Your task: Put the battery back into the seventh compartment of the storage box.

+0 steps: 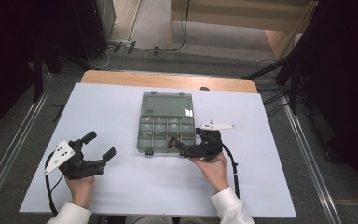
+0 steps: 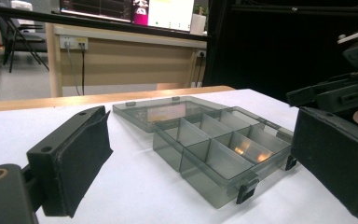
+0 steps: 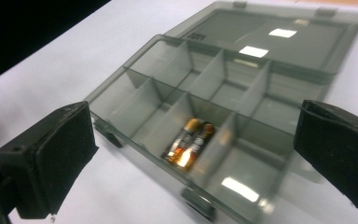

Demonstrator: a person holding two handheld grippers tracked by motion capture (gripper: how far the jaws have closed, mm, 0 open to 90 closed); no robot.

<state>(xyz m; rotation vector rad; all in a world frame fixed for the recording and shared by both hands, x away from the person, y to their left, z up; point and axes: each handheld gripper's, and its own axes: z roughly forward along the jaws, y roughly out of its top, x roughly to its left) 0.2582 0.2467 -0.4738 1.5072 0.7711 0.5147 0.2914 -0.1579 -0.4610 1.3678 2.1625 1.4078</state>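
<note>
Batteries (image 3: 189, 142), two small cylindrical cells with gold and dark casings, are seen lying side by side in a front-row compartment of the organiser box (image 1: 145, 140), the third from the left in the high view. The box is a smoked translucent plastic case with two rows of four compartments, resting near the middle of the white table (image 1: 121, 186), with its lid (image 1: 166, 105) folded flat behind it.

The right gripper (image 1: 179, 145) is held at the front edge of the box, jaws apart and empty, directed at the cells. The left gripper (image 1: 101, 145) is held well to the left, jaws likewise apart and empty.

The cells are judged rigid, smooth and dense for their size; rolling and slipping are to be expected. A grip across the barrel at mid-length is advised, with the pads (image 3: 65, 154) squared to the partitions, which leave little clearance. The box is judged light and liable to slide if nudged; steadying at its left wall may be required.
</note>
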